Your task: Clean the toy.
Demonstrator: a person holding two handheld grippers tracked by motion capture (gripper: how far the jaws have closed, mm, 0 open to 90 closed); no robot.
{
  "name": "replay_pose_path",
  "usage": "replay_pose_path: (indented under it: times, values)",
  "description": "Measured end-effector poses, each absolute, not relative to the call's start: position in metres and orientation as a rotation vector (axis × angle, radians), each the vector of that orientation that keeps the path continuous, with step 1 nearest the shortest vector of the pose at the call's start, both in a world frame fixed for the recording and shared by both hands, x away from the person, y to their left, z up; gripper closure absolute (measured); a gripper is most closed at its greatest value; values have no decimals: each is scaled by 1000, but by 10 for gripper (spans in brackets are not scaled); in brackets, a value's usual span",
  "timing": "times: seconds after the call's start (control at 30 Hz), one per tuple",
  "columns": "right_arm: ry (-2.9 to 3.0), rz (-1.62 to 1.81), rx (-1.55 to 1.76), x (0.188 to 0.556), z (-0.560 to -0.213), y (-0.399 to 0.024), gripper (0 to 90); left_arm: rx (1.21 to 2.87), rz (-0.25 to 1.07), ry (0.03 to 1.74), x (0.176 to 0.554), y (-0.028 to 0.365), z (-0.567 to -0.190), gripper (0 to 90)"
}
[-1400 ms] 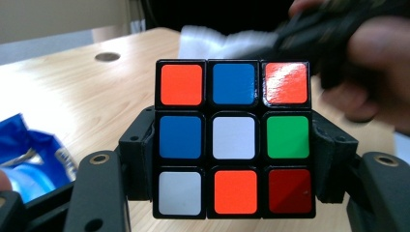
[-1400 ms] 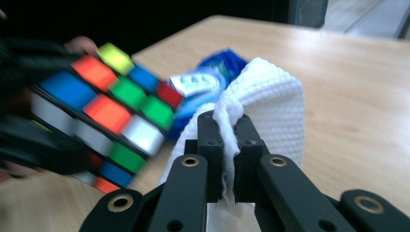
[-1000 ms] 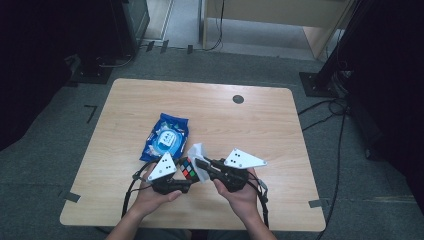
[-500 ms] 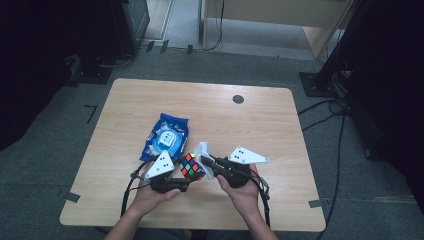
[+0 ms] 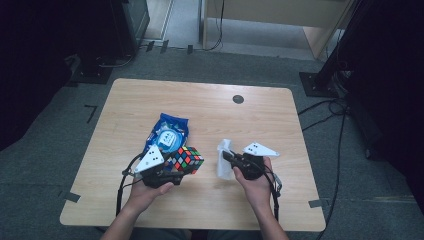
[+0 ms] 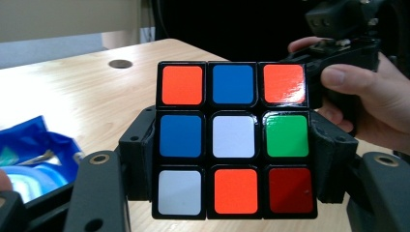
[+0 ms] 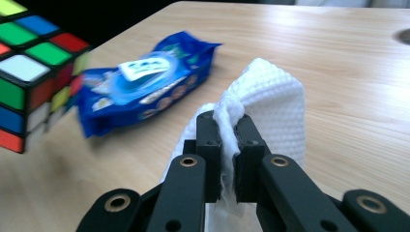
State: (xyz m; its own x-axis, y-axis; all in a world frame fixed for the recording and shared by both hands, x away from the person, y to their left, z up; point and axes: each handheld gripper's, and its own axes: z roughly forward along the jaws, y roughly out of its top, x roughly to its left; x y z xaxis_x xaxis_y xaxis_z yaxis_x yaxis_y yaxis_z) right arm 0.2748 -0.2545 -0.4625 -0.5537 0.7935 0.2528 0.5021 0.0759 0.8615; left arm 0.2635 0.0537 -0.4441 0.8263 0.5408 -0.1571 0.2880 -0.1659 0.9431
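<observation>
A scrambled colour cube (image 5: 186, 159) (image 6: 233, 140) is held above the table, my left gripper (image 5: 181, 170) (image 6: 232, 159) shut on its two sides. A white wet wipe (image 5: 225, 159) (image 7: 270, 111) is pinched between the pads of my right gripper (image 5: 231, 161) (image 7: 227, 145), which is shut on it. The wipe folds over above the jaws and hangs below them. In the right gripper view the cube (image 7: 34, 72) hovers at the upper left, apart from the wipe. The right hand and its gripper (image 6: 348, 53) appear beyond the cube in the left gripper view.
A blue pack of wet wipes (image 5: 167, 134) (image 7: 145, 82) (image 6: 34, 154) lies flat on the wooden table (image 5: 250, 120), just beyond the left gripper. A dark round cable hole (image 5: 238, 99) sits near the table's far edge. Black stands and cables surround the table on the floor.
My right gripper has drawn away to the right with the wipe, opening a gap between wipe and cube. The left hand and cube have stayed about where they were.
</observation>
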Motion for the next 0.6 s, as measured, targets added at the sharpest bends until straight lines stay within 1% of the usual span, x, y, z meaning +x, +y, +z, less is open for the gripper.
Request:
replay_pose_path:
  times: [0.07,0.1,0.17,0.23,0.33,0.43,0.6]
  values:
    - [2036,1468,1338,275,-463,-262,824,1760,261,648,264,55,-445,339]
    - [2018,1462,1358,276,-463,-264,780,1760,265,653,264,55,-445,339]
    - [1974,1453,1407,276,-462,-266,661,1758,273,658,265,54,-445,339]
    - [1948,1479,1435,274,-460,-266,574,1753,281,661,265,54,-446,338]
    - [1949,1563,1442,270,-452,-258,496,1756,298,666,265,51,-448,339]
    - [1956,1736,1452,263,-439,-243,418,1759,299,667,265,49,-451,338]
    - [2019,1861,1478,257,-428,-218,324,1772,320,666,262,39,-457,338]
